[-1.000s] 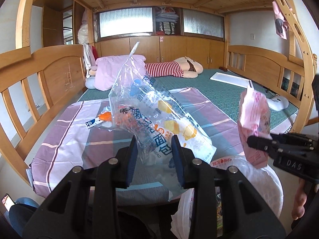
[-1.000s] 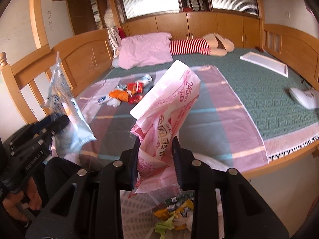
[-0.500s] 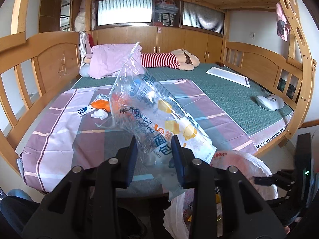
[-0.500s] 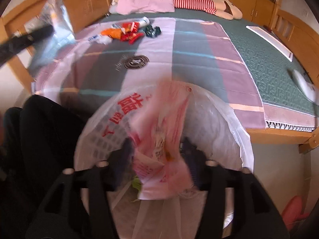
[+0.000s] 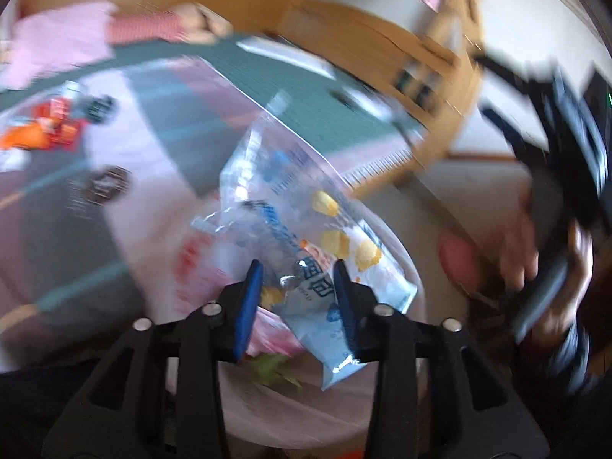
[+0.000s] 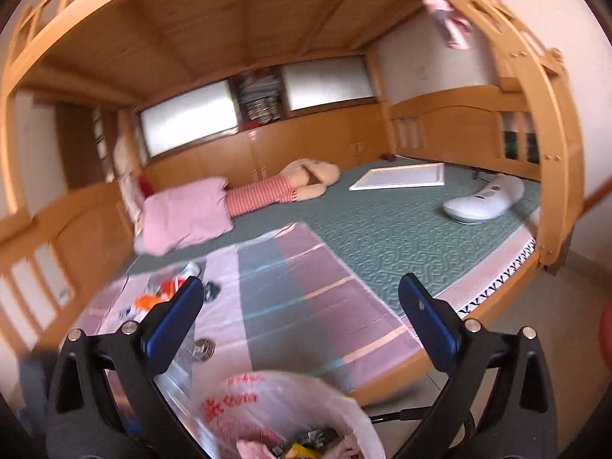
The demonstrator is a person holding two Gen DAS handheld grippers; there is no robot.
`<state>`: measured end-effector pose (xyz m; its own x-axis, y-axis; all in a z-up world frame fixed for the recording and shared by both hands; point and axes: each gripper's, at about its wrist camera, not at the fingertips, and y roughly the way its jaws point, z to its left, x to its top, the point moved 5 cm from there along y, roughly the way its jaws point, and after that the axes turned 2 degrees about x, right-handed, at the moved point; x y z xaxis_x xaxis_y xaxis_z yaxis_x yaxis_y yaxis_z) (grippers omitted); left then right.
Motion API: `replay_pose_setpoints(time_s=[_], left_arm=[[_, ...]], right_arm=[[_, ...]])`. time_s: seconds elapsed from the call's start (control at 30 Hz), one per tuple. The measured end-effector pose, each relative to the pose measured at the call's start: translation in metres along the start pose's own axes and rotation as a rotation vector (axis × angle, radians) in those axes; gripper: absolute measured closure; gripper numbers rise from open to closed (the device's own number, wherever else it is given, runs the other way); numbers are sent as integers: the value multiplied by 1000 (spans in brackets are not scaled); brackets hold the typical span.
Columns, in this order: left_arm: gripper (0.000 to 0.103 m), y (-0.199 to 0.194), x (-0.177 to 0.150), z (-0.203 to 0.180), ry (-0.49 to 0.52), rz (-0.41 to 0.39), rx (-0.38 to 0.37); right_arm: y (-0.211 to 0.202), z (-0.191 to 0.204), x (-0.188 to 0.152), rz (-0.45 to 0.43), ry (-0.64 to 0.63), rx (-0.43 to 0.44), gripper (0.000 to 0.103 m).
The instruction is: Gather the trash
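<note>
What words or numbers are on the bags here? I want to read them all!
Clear bread bag: blue printed characters, possibly "面包" near the left gripper, too blurred to be sure.
White bin bag: red printed characters, too smeared to read.
Small wrappers on the bed sheet: too small to read.
Nothing else readable.

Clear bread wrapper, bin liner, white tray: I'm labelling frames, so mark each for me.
Clear bread wrapper [image 5: 306,210], left wrist view, printed middle.
Bin liner [image 6: 244,401], right wrist view, red-printed rim.
White tray [image 6: 401,176], right wrist view, flat centre.
</note>
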<state>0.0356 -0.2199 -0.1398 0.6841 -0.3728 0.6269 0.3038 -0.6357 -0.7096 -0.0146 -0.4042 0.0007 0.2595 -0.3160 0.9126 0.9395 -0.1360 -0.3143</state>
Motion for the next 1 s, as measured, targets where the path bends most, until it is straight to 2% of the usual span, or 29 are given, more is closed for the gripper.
replay_pose_setpoints(time_s=[0.07,0.13,0.2,0.23,0.3,0.33,0.37,0.4,0.47,0.53,0.63,0.7,0.77,0.9,1.0], left_arm=[[16,8,-5,0,3,16,-17],[11,4,-3,9,-24,-16,-17],[7,-6,6,29,-90,-93,-2],[5,-9,9,36,-121,-126,1],[5,-24,17,61,-196,-205,2],[5,-30,21,73,-221,-235,5],[5,-40,26,89,-245,-276,24],[5,-52,31,104,-271,-316,59],[5,-76,38,134,-321,-403,128],[5,-97,43,168,-384,-444,190],[5,-126,49,219,-471,-484,164],[5,-142,55,249,-488,-498,154],[4,-153,60,277,-497,-499,211],[4,-165,62,343,-532,-457,393],[4,-168,54,398,-568,-357,572]], right_arm=[[5,-9,2,2,37,-20,3],[7,-15,-2,10,49,-48,3],[14,-18,-1,-7,57,-87,3],[18,-17,-3,-8,63,-84,3],[28,-5,-5,-2,56,-15,3],[36,1,-6,25,51,-4,3],[44,4,-7,60,48,7,3],[58,16,-9,127,50,68,3],[74,32,-11,180,64,140,3],[94,56,-13,225,39,173,3],[118,97,-17,288,-7,245,3],[130,123,-17,302,-40,249,3],[143,147,-15,308,-53,256,3],[174,207,-23,404,-72,286,3],[204,257,-43,494,-93,293,3]])
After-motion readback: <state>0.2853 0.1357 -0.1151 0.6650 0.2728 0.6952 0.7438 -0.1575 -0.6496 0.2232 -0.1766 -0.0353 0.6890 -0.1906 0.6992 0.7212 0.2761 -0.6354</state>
